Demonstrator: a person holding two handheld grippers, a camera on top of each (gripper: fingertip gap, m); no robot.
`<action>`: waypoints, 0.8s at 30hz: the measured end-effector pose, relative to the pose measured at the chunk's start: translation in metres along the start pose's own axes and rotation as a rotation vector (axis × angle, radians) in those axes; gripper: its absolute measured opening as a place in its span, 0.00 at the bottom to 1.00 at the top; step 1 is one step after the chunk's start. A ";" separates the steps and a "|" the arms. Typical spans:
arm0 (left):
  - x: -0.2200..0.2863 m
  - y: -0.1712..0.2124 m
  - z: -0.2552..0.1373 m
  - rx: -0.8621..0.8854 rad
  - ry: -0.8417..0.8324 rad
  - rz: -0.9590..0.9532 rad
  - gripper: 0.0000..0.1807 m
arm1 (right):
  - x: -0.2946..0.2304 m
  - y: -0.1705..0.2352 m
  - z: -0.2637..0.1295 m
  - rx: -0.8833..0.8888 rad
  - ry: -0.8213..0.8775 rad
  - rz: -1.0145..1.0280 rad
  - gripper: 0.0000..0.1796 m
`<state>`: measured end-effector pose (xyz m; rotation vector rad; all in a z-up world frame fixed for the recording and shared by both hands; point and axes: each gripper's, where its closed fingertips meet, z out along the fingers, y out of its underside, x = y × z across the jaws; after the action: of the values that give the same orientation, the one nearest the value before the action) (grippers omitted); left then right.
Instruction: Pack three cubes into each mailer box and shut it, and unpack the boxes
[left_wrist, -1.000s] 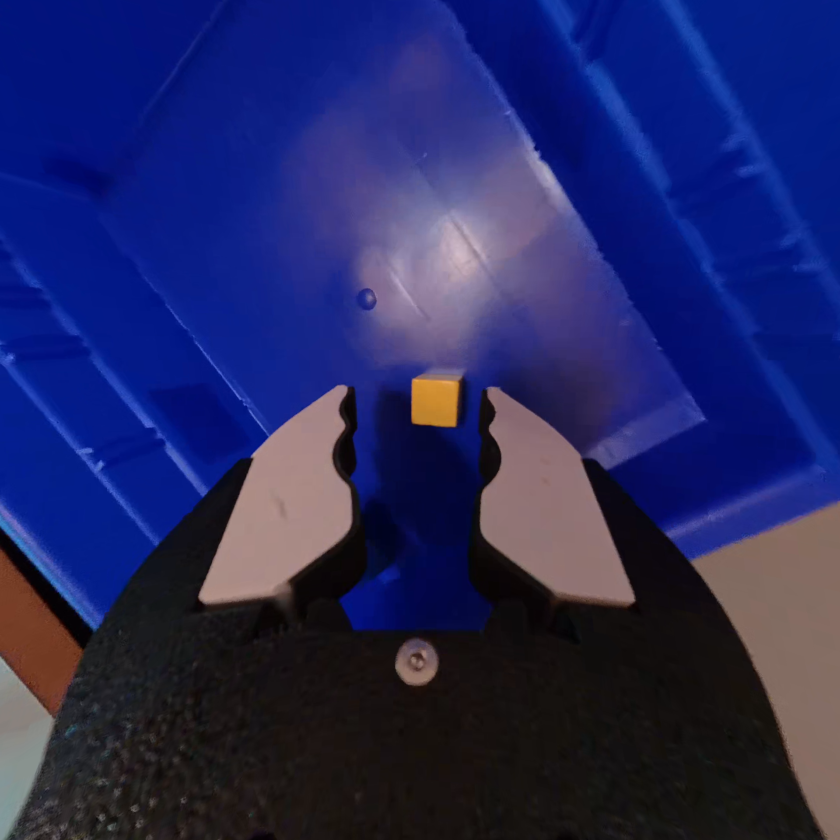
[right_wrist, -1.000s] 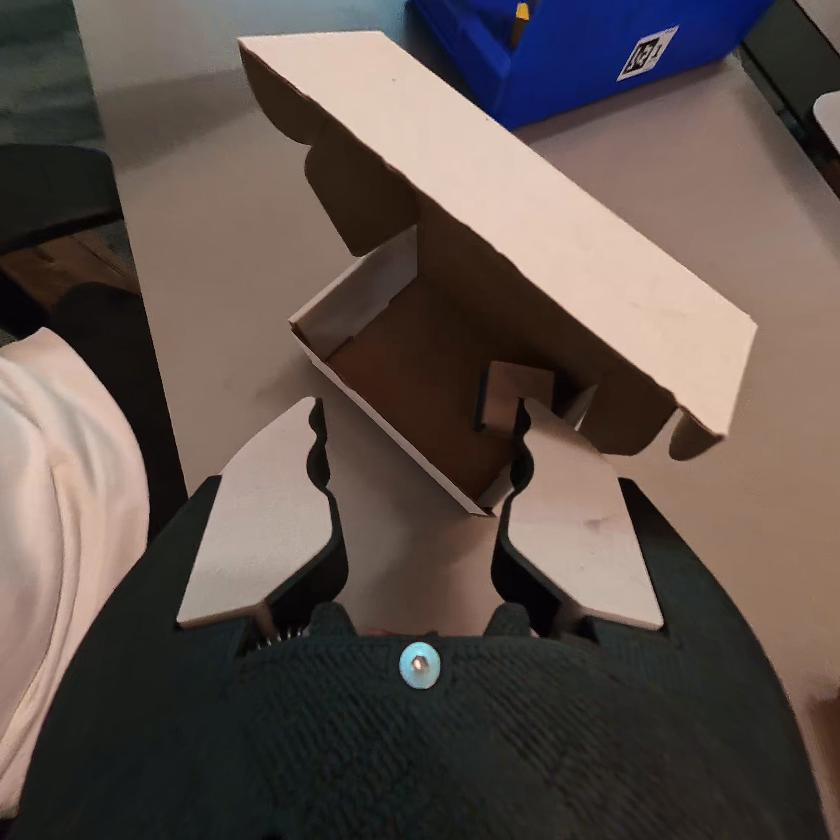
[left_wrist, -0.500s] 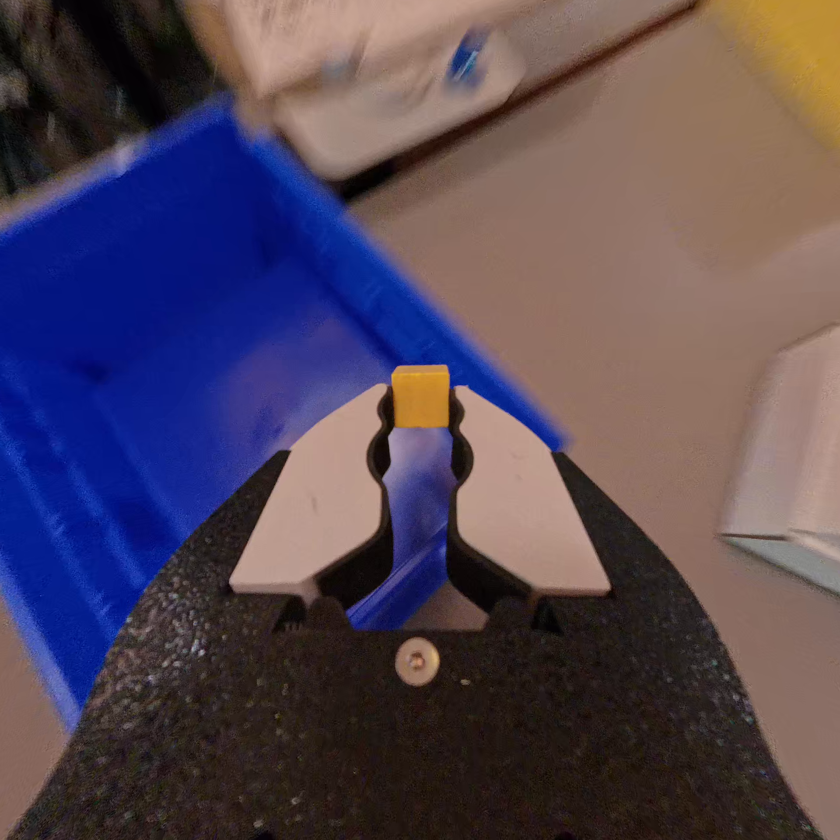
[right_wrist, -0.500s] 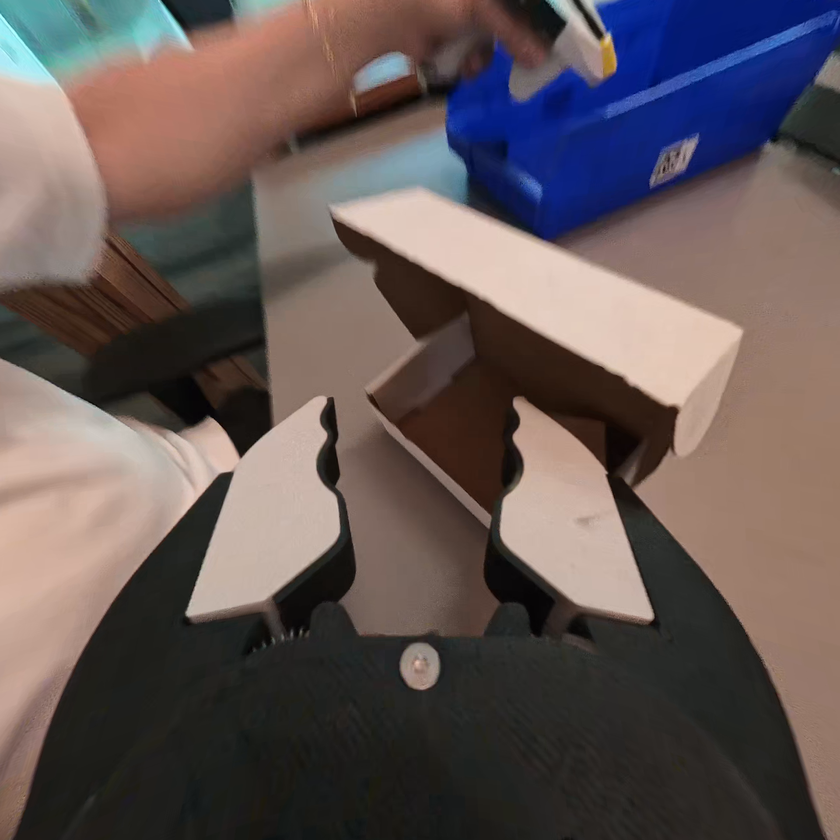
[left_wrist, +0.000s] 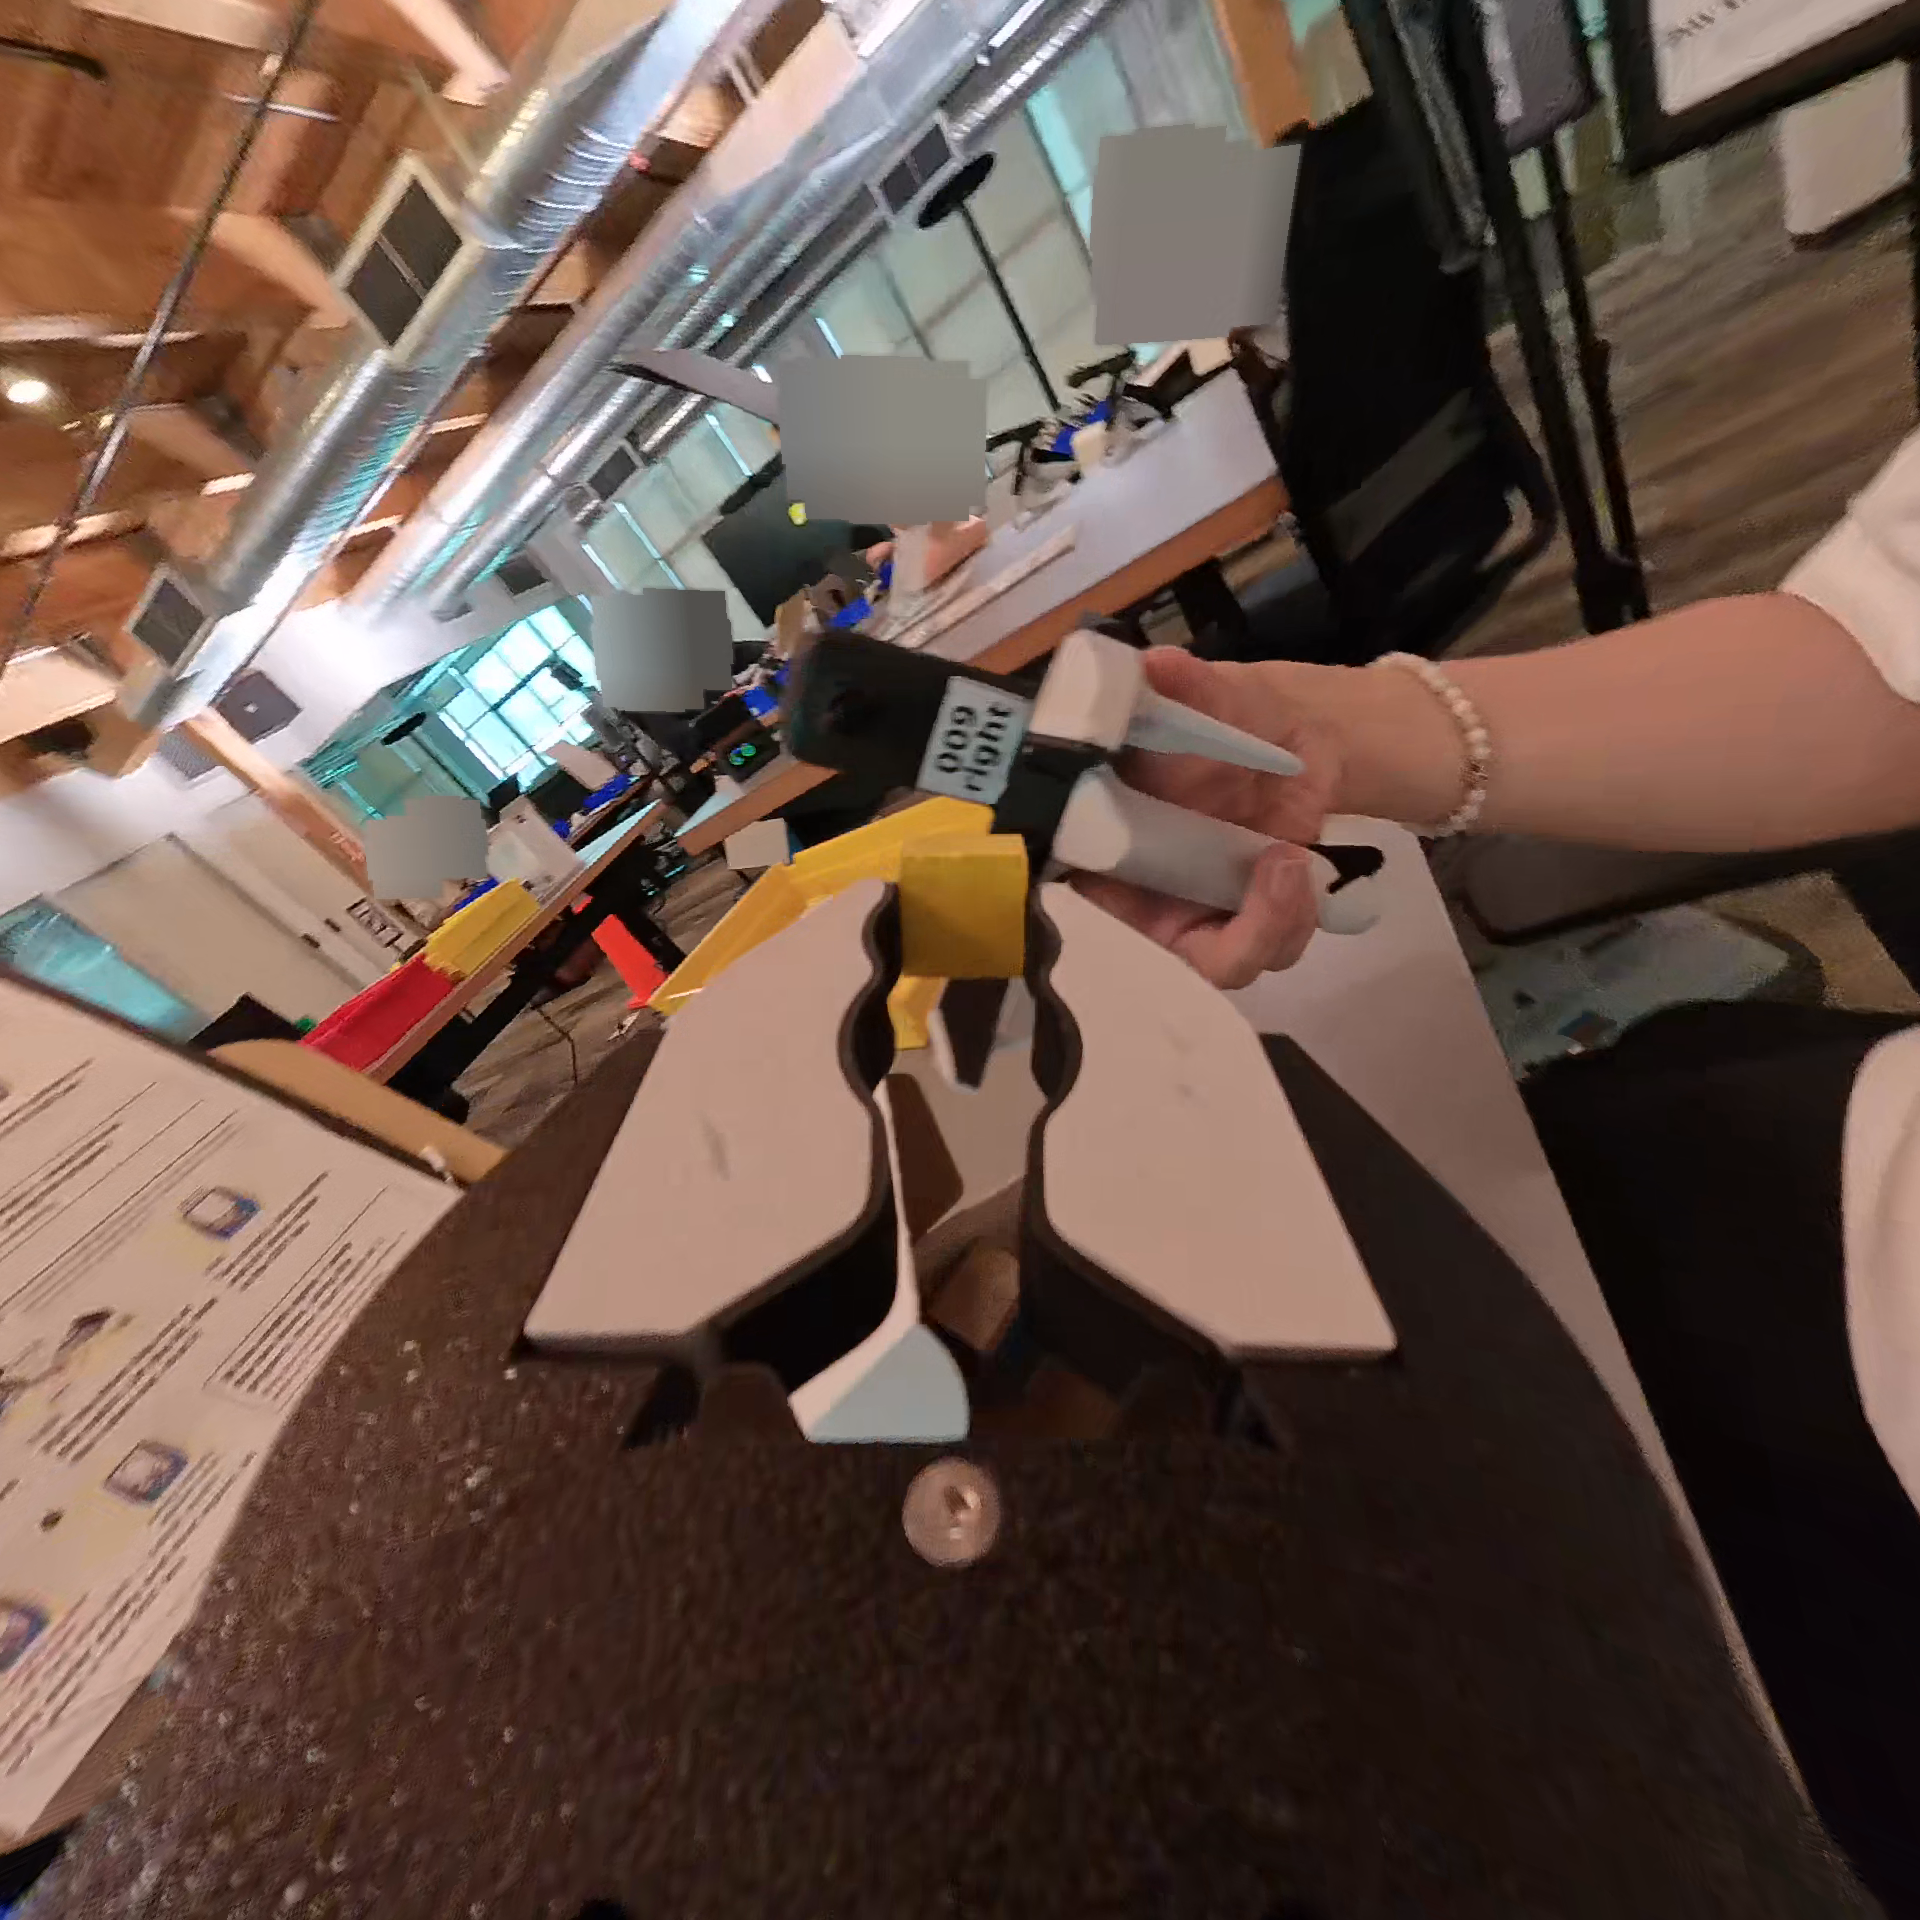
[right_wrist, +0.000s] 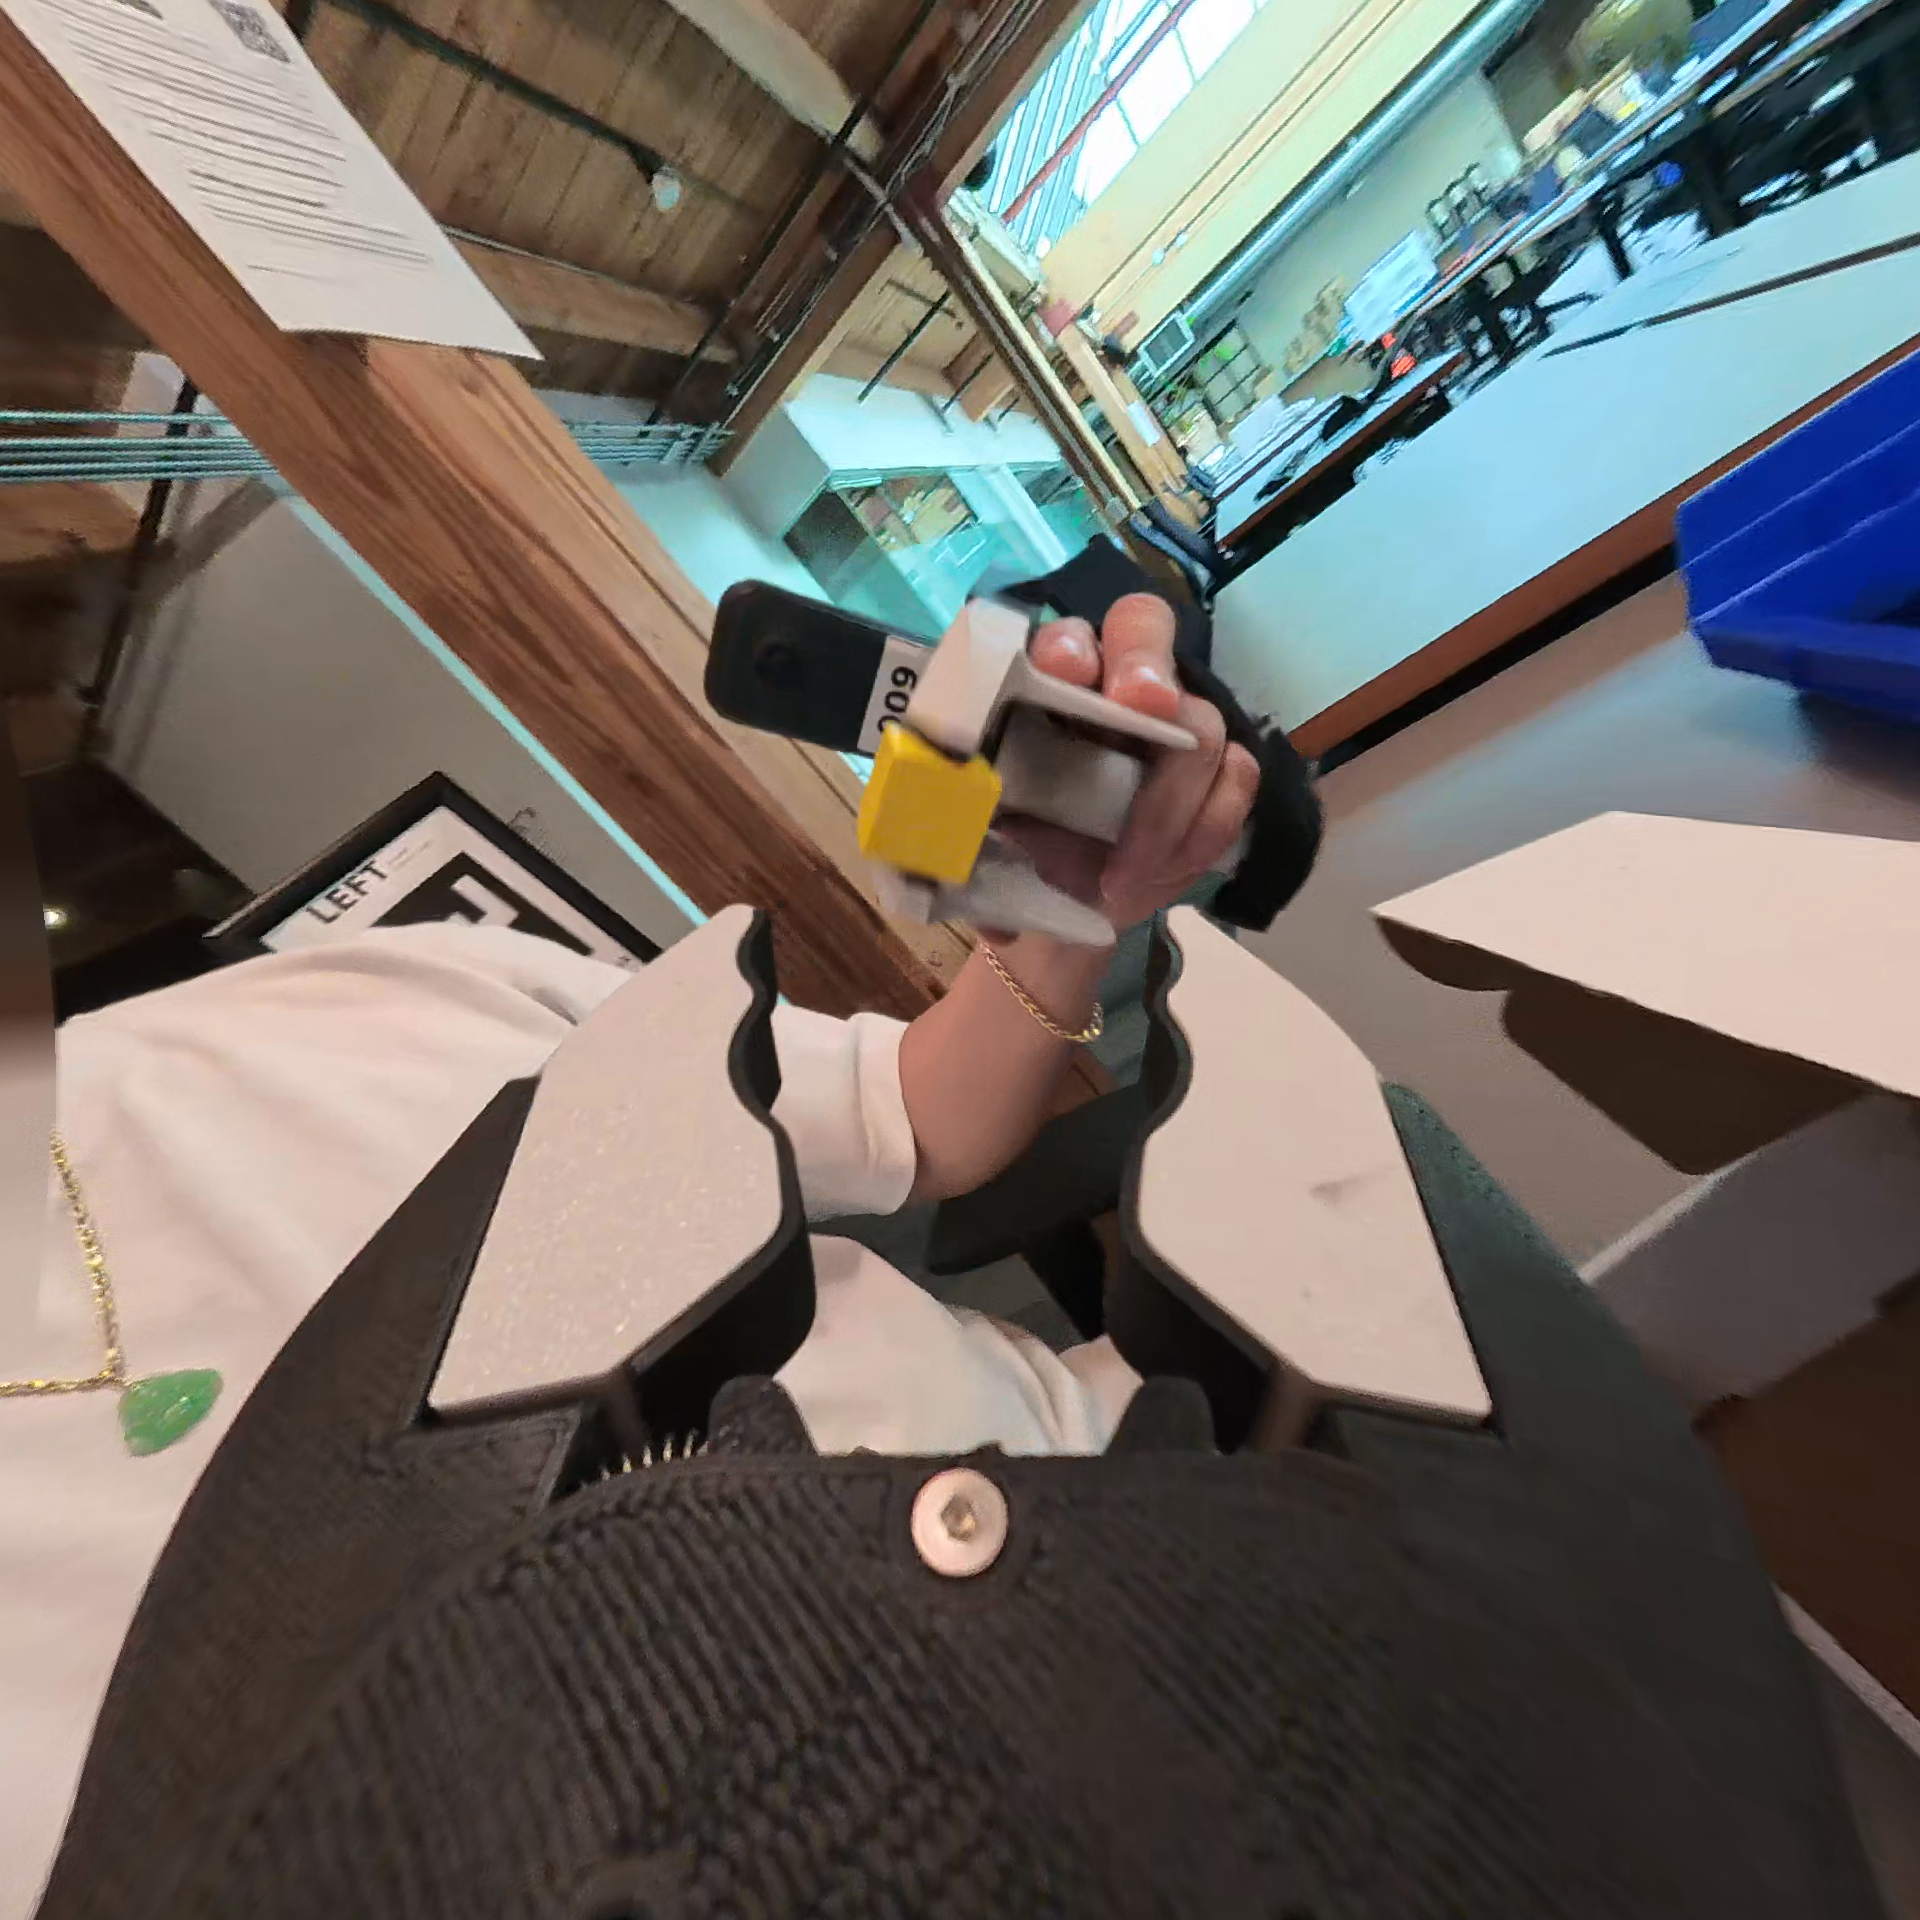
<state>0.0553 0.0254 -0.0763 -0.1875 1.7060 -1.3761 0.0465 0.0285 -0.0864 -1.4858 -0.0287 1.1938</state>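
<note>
My left gripper (left_wrist: 961, 920) is shut on a small yellow cube (left_wrist: 966, 894) and holds it up in the air. In the right wrist view the left gripper (right_wrist: 935, 810), in a person's hand, shows with the cube (right_wrist: 914, 831) just beyond my right gripper (right_wrist: 961, 956), which is open and empty. The open cardboard mailer box (right_wrist: 1662, 935) stands to the right of the right gripper with its lid raised. A white corner of the box (left_wrist: 883, 1371) shows between the left fingers. The right gripper's black camera body (left_wrist: 862, 707) faces the left one.
A blue bin (right_wrist: 1818, 582) sits on the grey table (right_wrist: 1507, 748) at the far right. A wooden pillar (right_wrist: 468, 499) carrying a paper sheet (right_wrist: 260, 156) stands behind the left gripper. The person's white-sleeved arm (right_wrist: 831, 1091) crosses behind the right fingers. Other tables and people are far behind.
My left gripper has shut on the yellow cube, lifted it out of the blue bin and swung it towards the right gripper. Both grippers have tilted upward from the table.
</note>
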 end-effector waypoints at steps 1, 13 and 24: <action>0.007 -0.001 0.003 -0.001 0.016 0.014 0.12 | -0.003 0.001 0.004 0.002 -0.019 0.011 0.37; 0.006 0.032 -0.012 -0.151 -0.126 -0.101 0.19 | 0.030 0.014 -0.005 -0.204 0.282 -0.218 0.14; -0.056 0.135 -0.095 -0.586 -0.605 -0.411 0.11 | 0.163 0.047 -0.077 -0.637 0.995 -0.567 0.14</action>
<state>0.0740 0.1763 -0.1620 -1.2110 1.5332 -0.9042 0.1488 0.0564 -0.2398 -2.2860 -0.1525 -0.1151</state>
